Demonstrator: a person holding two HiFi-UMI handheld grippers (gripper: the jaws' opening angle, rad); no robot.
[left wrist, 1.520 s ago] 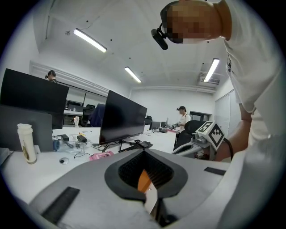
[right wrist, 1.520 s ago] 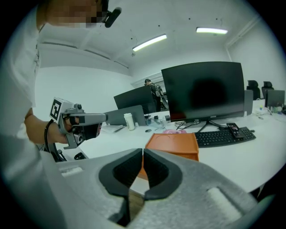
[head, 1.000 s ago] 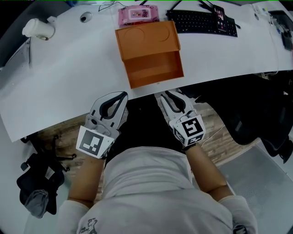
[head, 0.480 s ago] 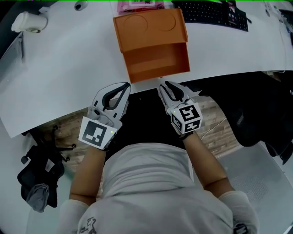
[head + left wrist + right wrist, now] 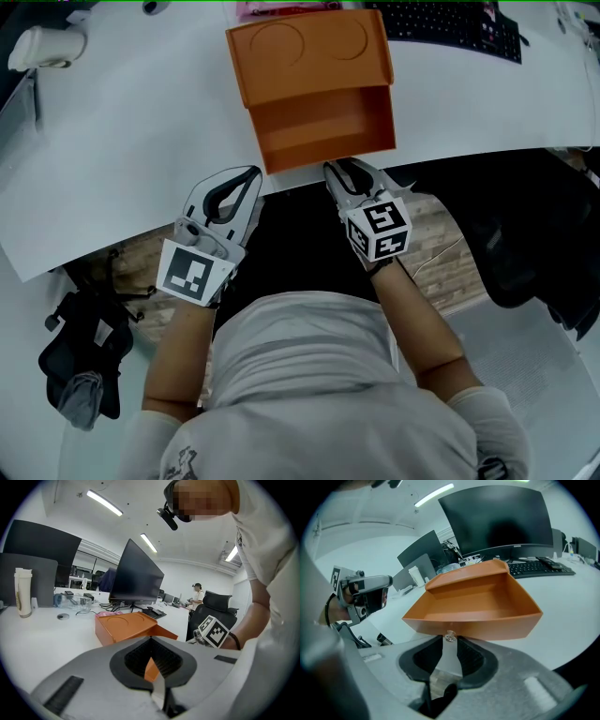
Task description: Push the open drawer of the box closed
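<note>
An orange box (image 5: 309,47) stands on the white desk (image 5: 122,159), its drawer (image 5: 323,122) pulled out toward the desk's front edge. My right gripper (image 5: 339,167) is at the drawer's front wall (image 5: 473,620). Its jaws are opening, and the small clear knob (image 5: 450,636) sits right at their tips with nothing pressed between the pads. My left gripper (image 5: 253,174) hovers at the desk edge left of the drawer, its tips together and empty. In the left gripper view the box (image 5: 124,627) lies ahead and to the right.
A black keyboard (image 5: 450,28) and a pink pack (image 5: 281,7) lie behind the box. A white device (image 5: 42,47) sits far left. A black chair (image 5: 534,234) stands right of me and a dark bag (image 5: 80,361) lies on the floor at left.
My right gripper has moved forward from below the desk edge up to the drawer's front. The left gripper has stayed near the desk edge.
</note>
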